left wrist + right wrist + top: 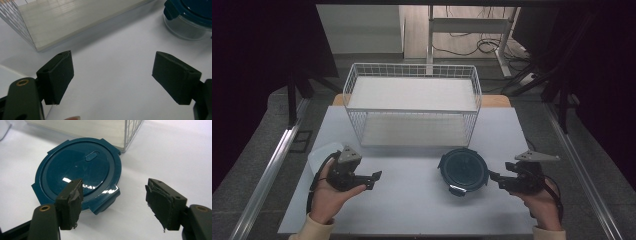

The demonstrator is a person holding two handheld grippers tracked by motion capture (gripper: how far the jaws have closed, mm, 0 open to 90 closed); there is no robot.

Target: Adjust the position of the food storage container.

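Note:
A round clear container with a dark teal clip lid [463, 170] sits on the white table right of centre; its lid [77, 171] lies just beyond my right jaws, and its clear wall [185, 30] shows at the top right of the left gripper view. My right gripper [493, 177] is open beside the container's right edge, with nothing between its pads [113, 205]. My left gripper [374, 179] is open over bare table at the left, its jaws wide apart [112, 80], well short of the container.
A white wire basket [412, 102] with two shelf boards stands at the table's back centre; its lower board [72, 22] lies ahead of the left gripper. A pale translucent piece [323, 152] rests behind the left hand. Metal rails [272, 170] flank the table.

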